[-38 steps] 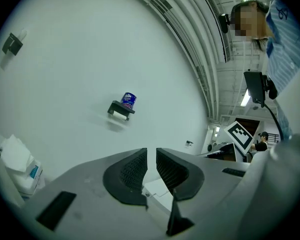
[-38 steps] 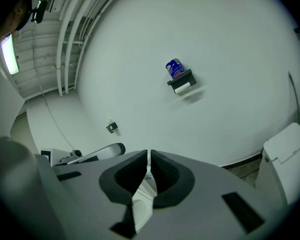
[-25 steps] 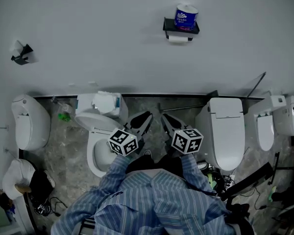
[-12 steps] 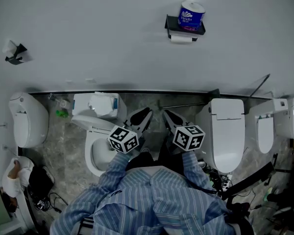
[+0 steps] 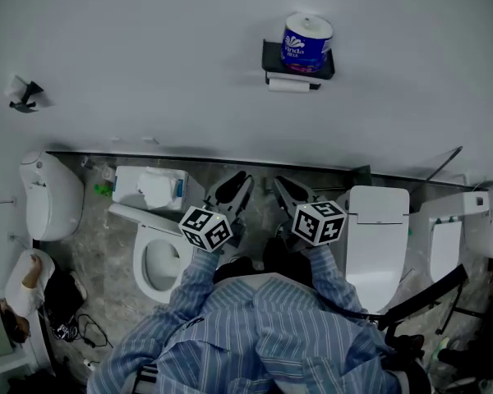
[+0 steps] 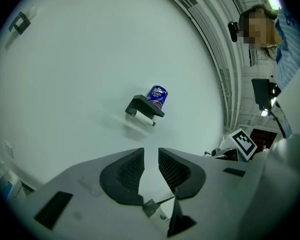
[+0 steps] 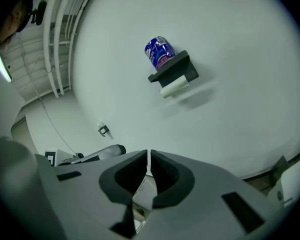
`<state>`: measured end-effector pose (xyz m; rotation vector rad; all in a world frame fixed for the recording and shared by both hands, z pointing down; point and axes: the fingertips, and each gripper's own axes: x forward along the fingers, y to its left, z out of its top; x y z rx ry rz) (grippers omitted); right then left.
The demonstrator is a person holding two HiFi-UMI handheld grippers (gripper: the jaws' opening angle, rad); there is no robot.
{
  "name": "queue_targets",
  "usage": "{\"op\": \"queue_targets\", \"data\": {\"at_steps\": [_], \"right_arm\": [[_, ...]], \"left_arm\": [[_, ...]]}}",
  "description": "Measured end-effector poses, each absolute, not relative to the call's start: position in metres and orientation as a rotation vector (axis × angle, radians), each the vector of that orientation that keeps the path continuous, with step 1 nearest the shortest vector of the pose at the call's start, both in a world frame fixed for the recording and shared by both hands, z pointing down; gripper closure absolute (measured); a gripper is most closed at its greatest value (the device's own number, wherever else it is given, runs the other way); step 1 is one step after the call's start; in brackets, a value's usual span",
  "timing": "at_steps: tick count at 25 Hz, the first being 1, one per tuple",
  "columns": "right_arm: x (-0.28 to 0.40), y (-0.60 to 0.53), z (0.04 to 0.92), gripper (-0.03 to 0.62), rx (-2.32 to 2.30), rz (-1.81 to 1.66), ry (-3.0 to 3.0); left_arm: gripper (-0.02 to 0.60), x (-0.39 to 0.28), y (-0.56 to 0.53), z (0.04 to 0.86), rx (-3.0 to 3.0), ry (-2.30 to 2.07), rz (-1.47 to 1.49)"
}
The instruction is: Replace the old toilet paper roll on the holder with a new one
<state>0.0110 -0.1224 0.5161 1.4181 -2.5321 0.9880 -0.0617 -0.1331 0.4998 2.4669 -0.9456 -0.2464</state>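
A black holder shelf point(image 5: 271, 58) hangs on the white wall. A new roll in a blue wrapper point(image 5: 306, 39) stands on top of it. The thin white old roll point(image 5: 289, 84) sits on the bar beneath. The same holder point(image 6: 144, 106) and blue roll point(image 6: 157, 96) show far ahead in the left gripper view. In the right gripper view the blue roll point(image 7: 159, 52) and old roll point(image 7: 173, 86) are also at a distance. My left gripper point(image 5: 234, 189) point(image 6: 151, 156) is opening, with a narrow empty gap between its jaws. My right gripper point(image 5: 286, 191) point(image 7: 148, 159) is shut and empty.
An open toilet point(image 5: 152, 261) stands below left of the grippers, with a tissue pack point(image 5: 156, 189) on its tank. A closed toilet point(image 5: 376, 236) stands at the right and another fixture point(image 5: 49, 195) at far left. A second small holder point(image 5: 20, 95) hangs on the wall's left.
The person and both grippers have moved closer to the wall. In the head view the holder has grown slightly larger and the toilets have slid lower.
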Motion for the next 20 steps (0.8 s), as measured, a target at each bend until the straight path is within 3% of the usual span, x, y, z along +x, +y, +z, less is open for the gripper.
{"op": "queue_targets", "data": {"at_steps": [6,13,20], "right_arm": [[0.071,-0.163,0.508,0.571,1.363,0.968,-2.552],[0.128,-0.195,0.515,0.571,1.327,0.996,-2.557],[0.144,-0.215,0.522,0.571,1.28,1.056,-2.582]], "left_arm": [[0.477,-0.007,-0.183,0.486,2.428,-0.967,-0.316],[0.352,0.038,-0.232,0.482,2.34,-0.972,-0.4],[0.333,0.048,-0.276,0.471,2.248,-1.002,-0.487]]}}
